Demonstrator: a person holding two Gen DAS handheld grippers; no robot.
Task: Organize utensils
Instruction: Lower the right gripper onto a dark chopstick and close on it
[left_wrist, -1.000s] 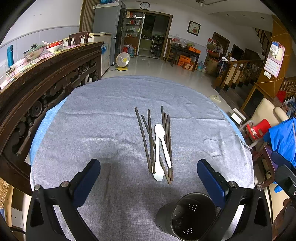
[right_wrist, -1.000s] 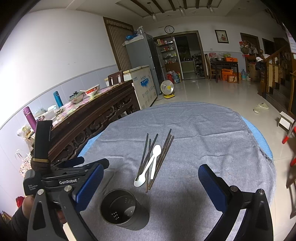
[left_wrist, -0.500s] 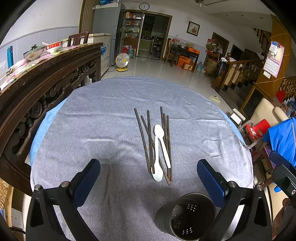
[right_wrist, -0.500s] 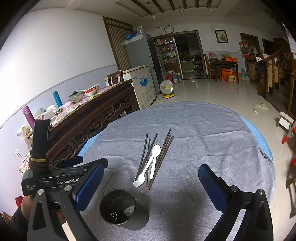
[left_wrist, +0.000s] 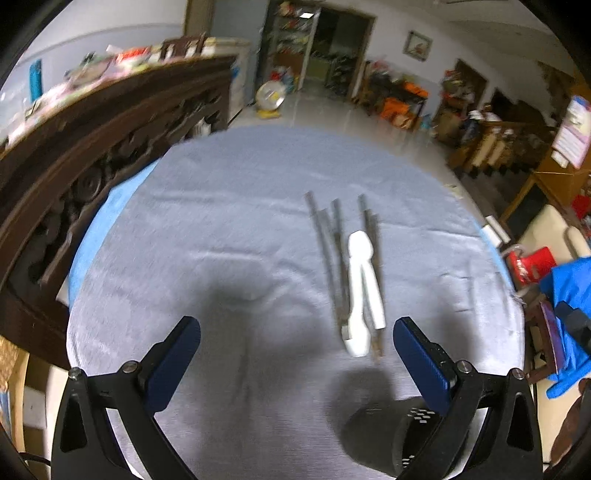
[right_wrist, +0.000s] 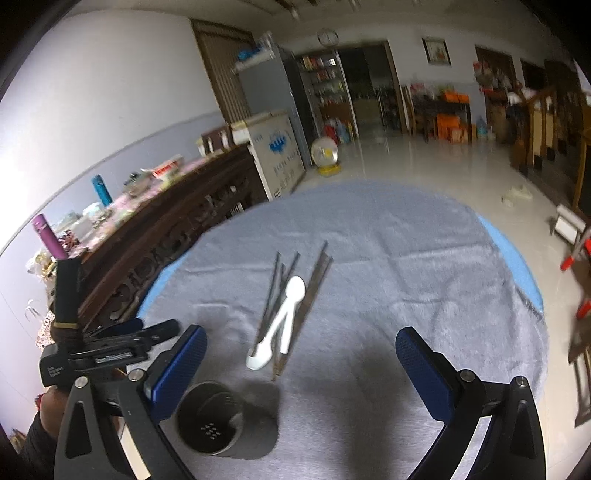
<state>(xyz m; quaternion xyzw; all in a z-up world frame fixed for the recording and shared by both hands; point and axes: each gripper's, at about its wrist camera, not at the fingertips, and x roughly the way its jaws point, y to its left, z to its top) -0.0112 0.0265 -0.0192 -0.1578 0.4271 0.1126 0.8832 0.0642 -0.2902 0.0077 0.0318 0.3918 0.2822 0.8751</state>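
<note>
Lying lengthwise just ahead of the spread, empty left gripper (left_wrist: 295, 354) fingers, the spoons (left_wrist: 360, 291) sit centre-right; right gripper (right_wrist: 299, 365) likewise spread.

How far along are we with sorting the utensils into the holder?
Nothing is done yet: the black perforated holder looks empty. The two white plastic spoons and the dark chopsticks lie on the grey cloth. Left tool and right tool are open, holding nothing. All utensils remain.
</note>
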